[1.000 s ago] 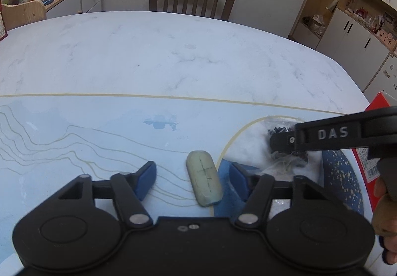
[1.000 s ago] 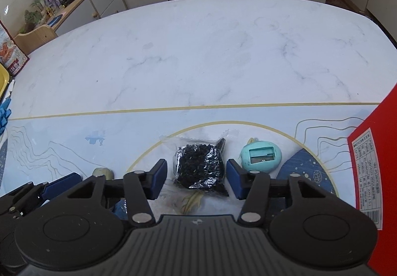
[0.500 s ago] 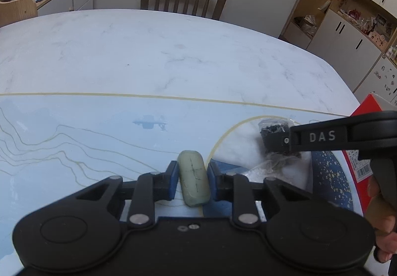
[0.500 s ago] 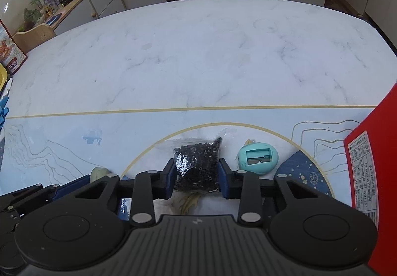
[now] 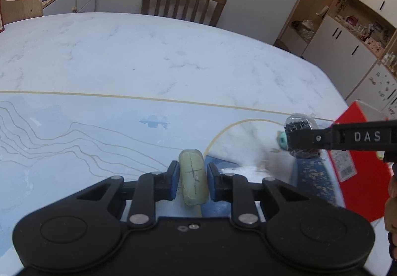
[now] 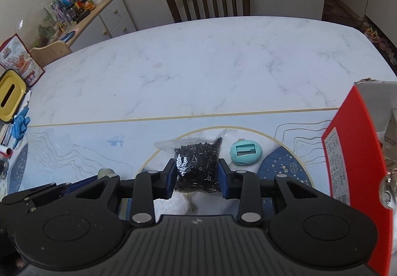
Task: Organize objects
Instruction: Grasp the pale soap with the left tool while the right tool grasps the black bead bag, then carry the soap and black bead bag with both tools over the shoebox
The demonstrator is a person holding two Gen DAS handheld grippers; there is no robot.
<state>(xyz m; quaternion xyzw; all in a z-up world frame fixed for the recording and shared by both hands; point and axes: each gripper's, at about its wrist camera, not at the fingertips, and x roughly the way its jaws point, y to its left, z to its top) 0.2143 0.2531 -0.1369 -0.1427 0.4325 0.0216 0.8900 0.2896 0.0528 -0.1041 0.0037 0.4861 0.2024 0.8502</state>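
Above the marble worktop (image 6: 211,70), the left tool (image 5: 192,178) clamped a pale eraser (image 5: 193,176) and the right tool (image 6: 196,174) a bag of black beads (image 6: 197,164), both lifted but unplaced, a teal sharpener (image 6: 245,152) still waiting.

Right gripper (image 6: 196,171) clamped on a clear bag (image 6: 197,164) of black bits. Teal sharpener (image 6: 245,152) just right of the fingers, red box (image 6: 352,171) further right, left gripper (image 6: 57,191) low on the left w/ a pale eraser (image 6: 105,172) peeking above it.

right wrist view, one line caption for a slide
Right gripper shut on a bag of black beads, teal sharpener beside it.
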